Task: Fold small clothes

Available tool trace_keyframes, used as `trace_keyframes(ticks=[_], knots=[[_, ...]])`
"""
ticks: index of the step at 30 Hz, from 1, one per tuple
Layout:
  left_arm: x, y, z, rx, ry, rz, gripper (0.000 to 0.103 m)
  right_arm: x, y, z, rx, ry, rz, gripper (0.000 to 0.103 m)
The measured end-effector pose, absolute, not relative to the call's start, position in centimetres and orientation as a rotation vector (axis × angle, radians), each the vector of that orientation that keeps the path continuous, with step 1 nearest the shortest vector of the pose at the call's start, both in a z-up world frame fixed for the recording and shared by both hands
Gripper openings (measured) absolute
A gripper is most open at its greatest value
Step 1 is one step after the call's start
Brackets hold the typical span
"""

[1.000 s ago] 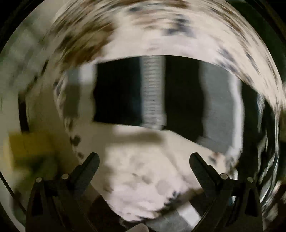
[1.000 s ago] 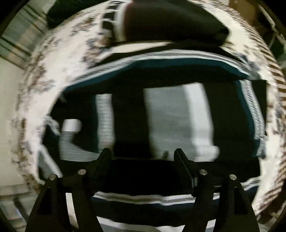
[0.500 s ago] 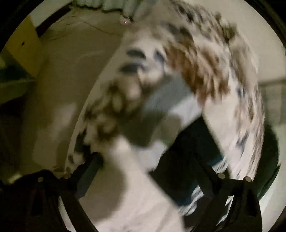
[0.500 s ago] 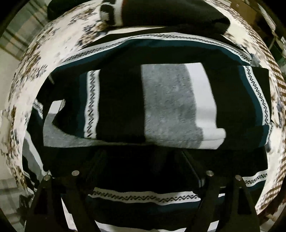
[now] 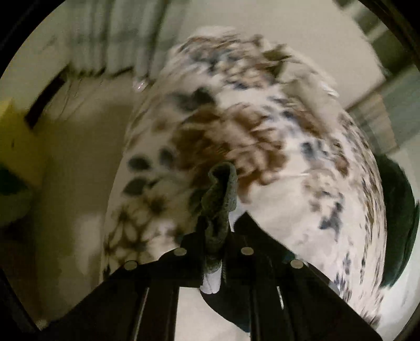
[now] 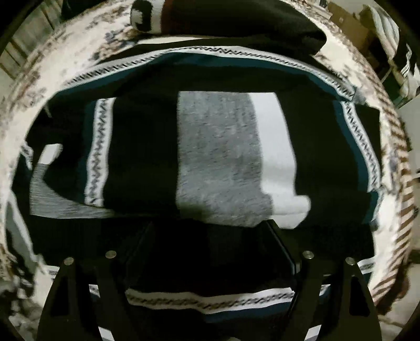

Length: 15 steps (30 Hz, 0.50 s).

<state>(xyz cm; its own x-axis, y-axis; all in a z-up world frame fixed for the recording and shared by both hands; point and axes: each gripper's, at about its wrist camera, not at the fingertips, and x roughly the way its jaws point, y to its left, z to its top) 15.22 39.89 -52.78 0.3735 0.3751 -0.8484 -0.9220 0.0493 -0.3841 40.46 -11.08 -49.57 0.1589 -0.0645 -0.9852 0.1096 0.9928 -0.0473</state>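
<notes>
A striped knit sweater (image 6: 218, 157) in black, grey, white and teal with zigzag bands lies folded on the flowered cloth (image 6: 52, 65). My right gripper (image 6: 210, 230) points straight down just over the sweater's near black part. It is open wide and its dark fingers (image 6: 275, 230) are hard to pick out against the fabric. In the left wrist view, my left gripper (image 5: 218, 223) is closing its jaws on a grey knit edge (image 5: 221, 188). That edge sticks up between the pads, and black fabric hangs below them.
A second dark folded garment (image 6: 236, 21) lies at the far edge of the flowered cloth (image 5: 262, 126). A dark green thing (image 5: 399, 223) sits at the cloth's right side. Beyond the cloth are pale floor, a curtain (image 5: 113, 39) and a yellow object (image 5: 15, 136).
My left gripper went from wide open to pinching the grey knit edge, and it swung and rolled so its view now looks across the cloth. The right gripper sank slightly toward the sweater.
</notes>
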Motion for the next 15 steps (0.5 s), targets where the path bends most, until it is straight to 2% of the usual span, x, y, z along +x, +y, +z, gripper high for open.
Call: trace_keyframes(ticks=[1, 2, 8, 15], knots=[[15.8, 39.5, -51.5, -1.049, 0.636, 1.068, 0.007, 40.5, -11.2, -49.4, 0.023, 1.400, -0.133, 0.096], [16.1, 38.8, -50.3, -1.002, 0.638, 1.046, 0.007, 40.6, -11.3, -49.1, 0.011, 1.387, -0.137, 0.098], [21.9, 34.0, -43.5, -0.747, 0.662, 0.844, 0.007, 41.2, -11.9, -47.8, -0.023, 1.335, -0.140, 0.099], [31.2, 24.6, -37.0, -0.537, 0.674, 0.513, 0.007, 41.9, -14.6, -47.8, 0.129, 1.333, -0.125, 0.099]])
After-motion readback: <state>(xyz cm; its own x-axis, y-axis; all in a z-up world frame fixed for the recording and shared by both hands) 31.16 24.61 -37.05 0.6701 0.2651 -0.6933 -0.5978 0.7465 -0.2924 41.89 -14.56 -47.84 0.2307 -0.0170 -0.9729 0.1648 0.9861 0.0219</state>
